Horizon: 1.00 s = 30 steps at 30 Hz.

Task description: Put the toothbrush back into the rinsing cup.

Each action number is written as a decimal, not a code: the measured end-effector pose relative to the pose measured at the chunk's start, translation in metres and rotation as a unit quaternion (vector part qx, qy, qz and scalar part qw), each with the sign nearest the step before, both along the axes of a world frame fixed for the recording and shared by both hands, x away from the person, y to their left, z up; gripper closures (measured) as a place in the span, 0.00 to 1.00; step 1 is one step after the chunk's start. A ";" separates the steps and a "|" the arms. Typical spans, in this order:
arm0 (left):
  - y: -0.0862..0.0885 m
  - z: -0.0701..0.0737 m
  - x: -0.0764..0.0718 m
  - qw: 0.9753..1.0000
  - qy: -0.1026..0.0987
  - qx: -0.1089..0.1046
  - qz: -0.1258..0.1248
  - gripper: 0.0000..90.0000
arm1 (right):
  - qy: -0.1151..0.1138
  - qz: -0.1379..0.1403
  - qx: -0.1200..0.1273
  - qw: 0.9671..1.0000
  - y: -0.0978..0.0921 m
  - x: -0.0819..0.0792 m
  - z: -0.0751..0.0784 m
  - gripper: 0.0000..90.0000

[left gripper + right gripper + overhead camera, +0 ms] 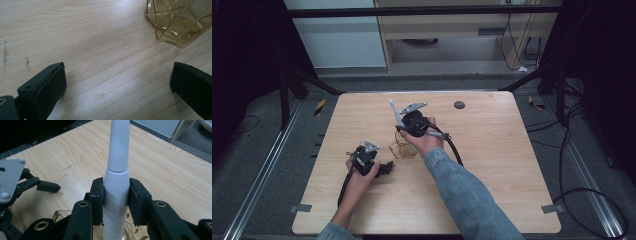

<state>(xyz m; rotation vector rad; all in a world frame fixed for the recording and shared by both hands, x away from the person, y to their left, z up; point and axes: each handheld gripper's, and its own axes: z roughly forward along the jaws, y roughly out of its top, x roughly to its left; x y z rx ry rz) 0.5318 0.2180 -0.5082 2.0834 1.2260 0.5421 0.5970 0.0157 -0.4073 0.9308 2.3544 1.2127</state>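
White tube [116, 170] stands clamped in right hand-held gripper [116, 195] over amber glass [178, 21]; left hand-held gripper [117, 82] (jaws apart) rests mid-table.

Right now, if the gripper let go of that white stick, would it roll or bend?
The white stick looks rigid and smooth, so it probably wouldn't bend. Being round and tapered, it would likely roll in a curve. The right gripper clamps it firmly above the amber glass.

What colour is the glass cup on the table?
Amber yellow, with a criss-cross cut pattern on the glass cup; clearest in the left gripper view.
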 end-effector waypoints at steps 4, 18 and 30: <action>0.000 0.000 0.000 1.000 0.000 0.000 0.000 0.00 | 0.001 -0.001 0.001 1.000 0.001 0.000 0.000 0.74; 0.000 0.000 0.000 1.000 0.000 0.000 -0.001 0.00 | 0.000 -0.001 0.003 1.000 0.003 0.002 -0.001 0.74; 0.000 0.000 0.000 1.000 0.000 0.000 -0.001 0.00 | 0.002 0.001 0.003 1.000 0.003 0.003 -0.001 0.74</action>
